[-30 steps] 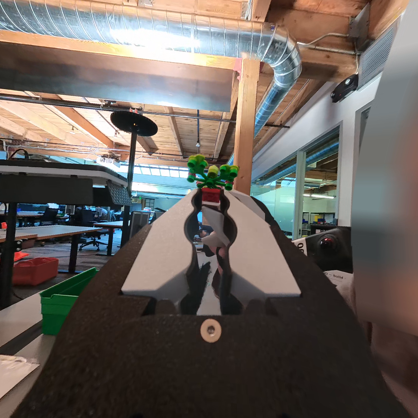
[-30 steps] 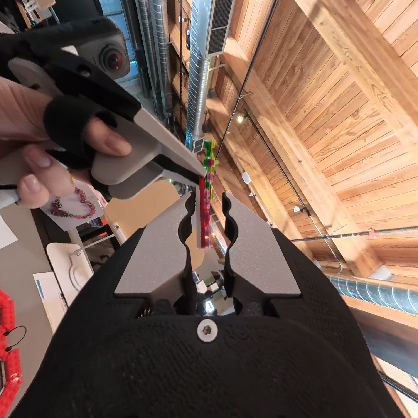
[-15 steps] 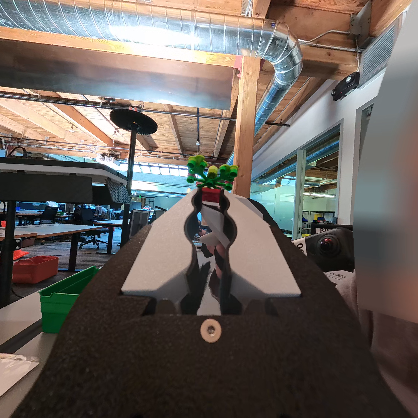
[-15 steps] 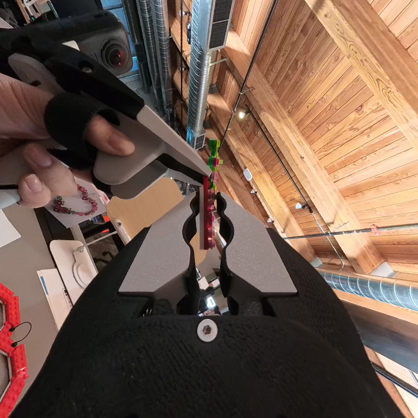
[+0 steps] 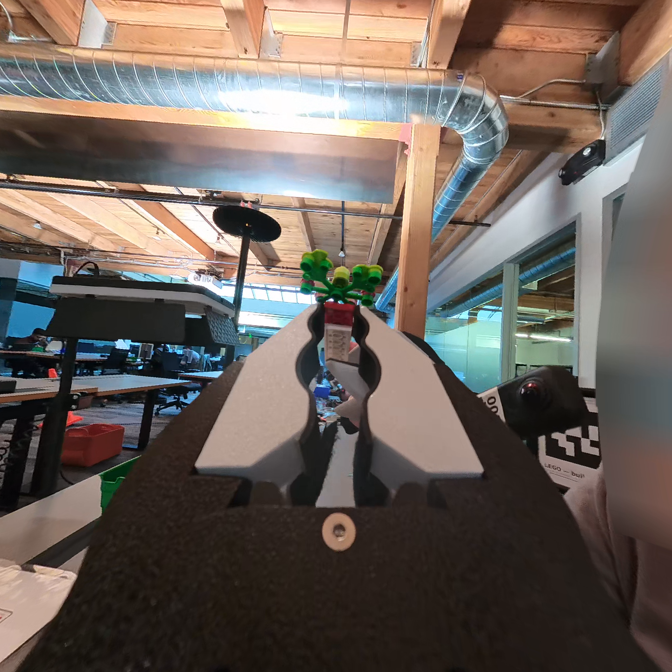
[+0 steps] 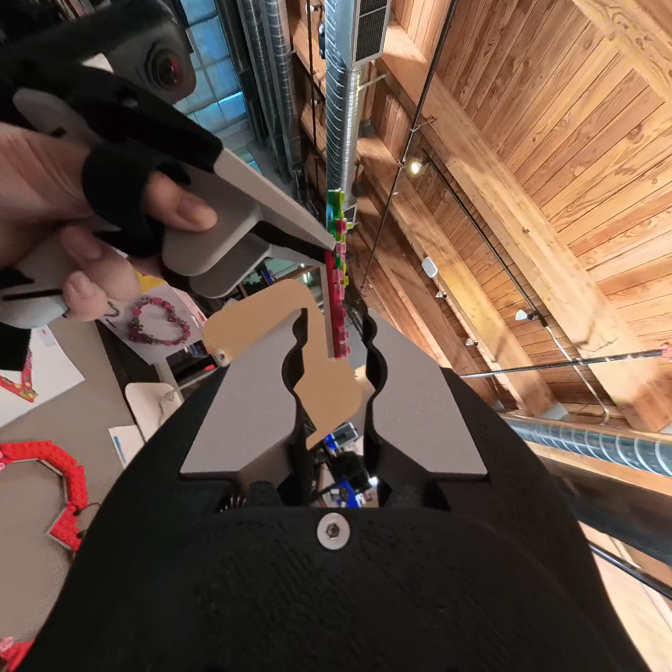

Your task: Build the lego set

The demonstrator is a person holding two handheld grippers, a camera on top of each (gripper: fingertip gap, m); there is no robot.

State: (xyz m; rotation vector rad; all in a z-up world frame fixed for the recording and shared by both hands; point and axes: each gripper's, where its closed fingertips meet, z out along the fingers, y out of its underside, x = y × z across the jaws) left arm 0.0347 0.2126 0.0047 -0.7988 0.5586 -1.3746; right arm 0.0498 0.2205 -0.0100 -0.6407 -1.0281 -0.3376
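Note:
My left gripper [image 5: 338, 314] is shut on a narrow red lego strip [image 5: 339, 315] topped with green leaf pieces [image 5: 340, 278], held up in the air. In the right wrist view the left gripper [image 6: 329, 252] comes in from the upper left and pinches the strip [image 6: 336, 309] near its middle. My right gripper [image 6: 332, 323] is open. Its fingertips stand either side of the strip's lower end without touching it. A red lego heart frame [image 6: 69, 480] lies on the table at the lower left.
A sheet with a heart picture [image 6: 156, 327] and other papers lie on the grey table [image 6: 72, 418]. A tan chair back [image 6: 327, 392] stands behind the jaws. A green bin [image 5: 112, 487] sits on the table edge and a red bin [image 5: 91, 443] on the floor. Less than 4 cm separates the two grippers' tips.
The right gripper closed around the strip's lower end half a second ago, then opened and drew back a little. The left gripper has kept its hold on the strip.

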